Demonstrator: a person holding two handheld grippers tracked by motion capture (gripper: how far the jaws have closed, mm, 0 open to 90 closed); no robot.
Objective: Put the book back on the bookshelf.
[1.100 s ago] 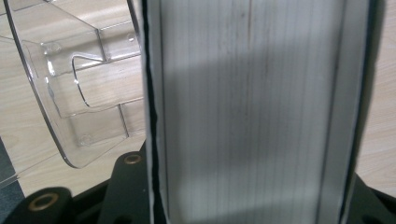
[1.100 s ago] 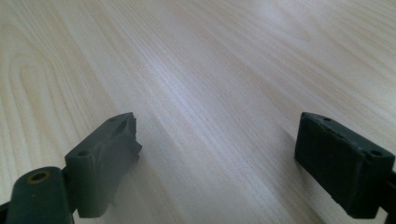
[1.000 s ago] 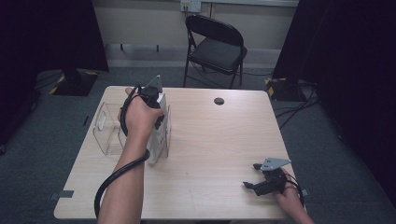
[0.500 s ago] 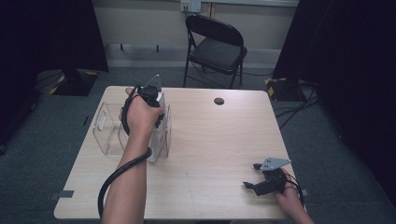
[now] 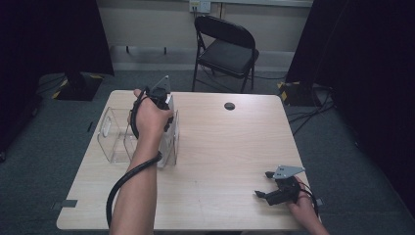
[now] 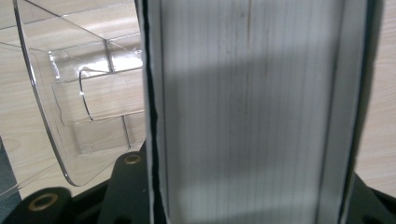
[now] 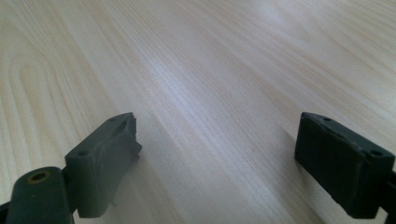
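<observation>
My left gripper (image 5: 161, 104) is shut on a thick white book (image 5: 170, 134) that stands upright, page edges up, at the right-hand end of a clear plastic rack (image 5: 113, 137) on the left of the table. In the left gripper view the book's page block (image 6: 252, 107) runs up between the black jaws, with the clear rack (image 6: 79, 107) just to its left. Whether the book stands inside the rack or against its end I cannot tell. My right gripper (image 5: 264, 185) rests open near the table's front right corner, its pads (image 7: 105, 158) wide apart over bare wood with nothing between them.
The light wooden table (image 5: 230, 147) has a small black round cap (image 5: 229, 105) near its far edge. A black folding chair (image 5: 225, 51) stands behind the table. Dark curtains hang on both sides, and cables lie on the floor at the right.
</observation>
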